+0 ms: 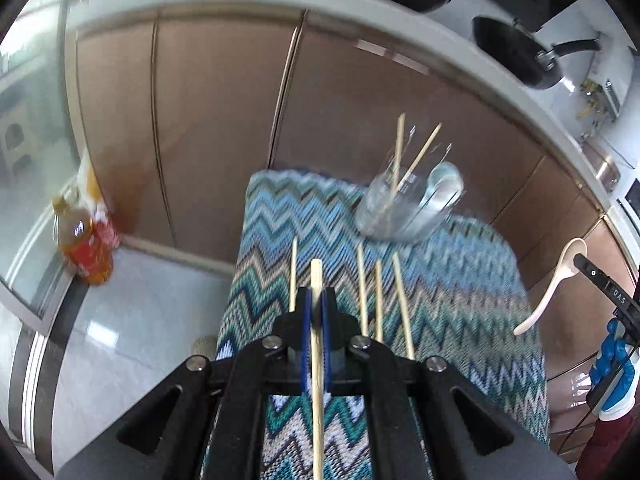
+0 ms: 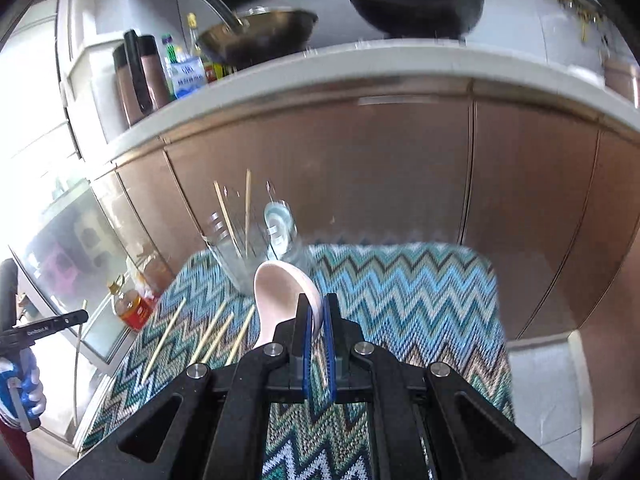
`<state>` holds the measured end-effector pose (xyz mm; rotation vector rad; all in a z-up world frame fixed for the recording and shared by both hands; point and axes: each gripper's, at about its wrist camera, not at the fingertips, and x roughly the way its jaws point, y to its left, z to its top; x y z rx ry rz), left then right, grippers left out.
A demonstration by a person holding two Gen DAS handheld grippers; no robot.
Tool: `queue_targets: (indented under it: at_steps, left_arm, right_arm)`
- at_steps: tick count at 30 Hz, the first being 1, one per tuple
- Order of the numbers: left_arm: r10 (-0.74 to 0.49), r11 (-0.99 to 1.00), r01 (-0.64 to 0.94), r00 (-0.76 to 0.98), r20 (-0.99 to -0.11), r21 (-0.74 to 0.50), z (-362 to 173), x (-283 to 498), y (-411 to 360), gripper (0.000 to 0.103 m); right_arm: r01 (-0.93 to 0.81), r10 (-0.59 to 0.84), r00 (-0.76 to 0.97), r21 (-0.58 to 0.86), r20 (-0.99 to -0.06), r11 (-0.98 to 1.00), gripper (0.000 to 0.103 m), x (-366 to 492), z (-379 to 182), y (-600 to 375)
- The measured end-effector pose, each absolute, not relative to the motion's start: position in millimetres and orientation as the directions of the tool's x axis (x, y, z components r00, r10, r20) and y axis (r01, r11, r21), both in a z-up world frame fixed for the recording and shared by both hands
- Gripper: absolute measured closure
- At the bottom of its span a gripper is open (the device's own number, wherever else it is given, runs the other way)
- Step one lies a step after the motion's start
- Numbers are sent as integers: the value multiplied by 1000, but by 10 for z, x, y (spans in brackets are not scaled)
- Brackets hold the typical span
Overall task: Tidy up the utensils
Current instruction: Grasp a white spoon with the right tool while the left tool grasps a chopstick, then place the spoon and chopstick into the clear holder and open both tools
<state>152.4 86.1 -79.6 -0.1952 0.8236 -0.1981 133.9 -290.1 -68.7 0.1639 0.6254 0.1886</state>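
Note:
My left gripper [image 1: 316, 300] is shut on a wooden chopstick [image 1: 317, 360] and holds it above the zigzag cloth [image 1: 460, 280]. Several chopsticks [image 1: 378, 300] lie loose on the cloth just ahead. A clear glass [image 1: 404, 204] at the cloth's far edge holds two chopsticks and a pale blue spoon. My right gripper [image 2: 316, 312] is shut on a white spoon [image 2: 280, 292], raised just short of the glass [image 2: 244, 248]. In the left wrist view the right gripper [image 1: 608, 292] and the spoon [image 1: 554, 284] show at the right. The left gripper [image 2: 60, 322] shows at the left in the right wrist view.
Brown cabinet doors [image 1: 208, 120] and a white counter edge rise behind the small cloth-covered table. Two black pans [image 2: 416, 0] and bottles [image 2: 140, 76] stand on the counter. An orange drink bottle [image 1: 82, 246] stands on the floor at left, by a glass door.

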Motion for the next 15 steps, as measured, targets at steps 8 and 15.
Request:
queue_targets:
  at_steps: [8,15]
  left_arm:
    - [-278,952,152,794,-540,-267,-107,1705,625,99]
    - [-287,936,182,889,-356,-300,337,2122,320,99]
  right_arm:
    - [-117,172,870,145,-463,983,97,1452,-304,-2673]
    - [-100,120,926,76,-359,992,97,1868,-120,-2382]
